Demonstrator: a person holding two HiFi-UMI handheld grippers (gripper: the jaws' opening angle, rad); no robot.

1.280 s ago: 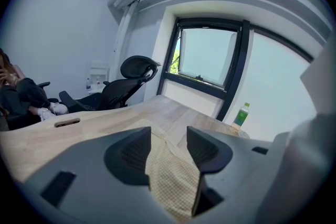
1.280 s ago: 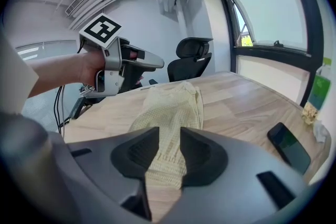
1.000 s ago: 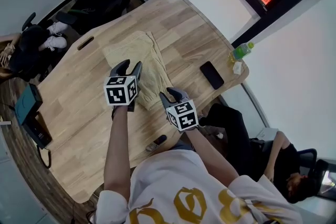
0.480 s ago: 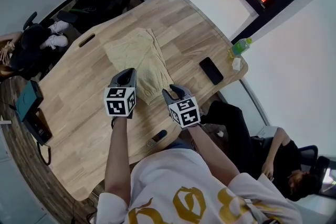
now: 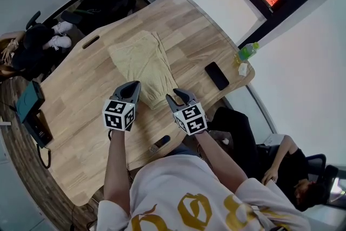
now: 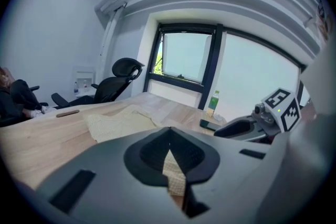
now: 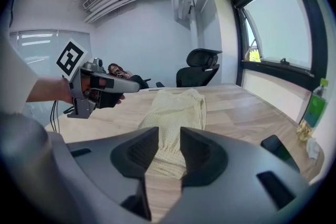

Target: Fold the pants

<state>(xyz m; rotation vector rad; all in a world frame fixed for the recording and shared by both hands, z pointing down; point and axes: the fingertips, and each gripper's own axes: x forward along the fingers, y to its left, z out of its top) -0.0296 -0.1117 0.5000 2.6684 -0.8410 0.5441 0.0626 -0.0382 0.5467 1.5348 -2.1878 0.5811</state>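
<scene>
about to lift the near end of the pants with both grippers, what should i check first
1. Left gripper shut: ok.
2. Pants pinched in it: cannot tell; the jaws meet at their edge.
3. Right gripper closed on the near end: not ok; the jaws stand apart over it.
4. Pants flat on the table: ok.
5. Phone and bottle clear of the pants: ok.

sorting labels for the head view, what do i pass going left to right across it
teal box → left gripper → right gripper → black phone → green bottle. The pants are left out: they overlap both grippers.
</scene>
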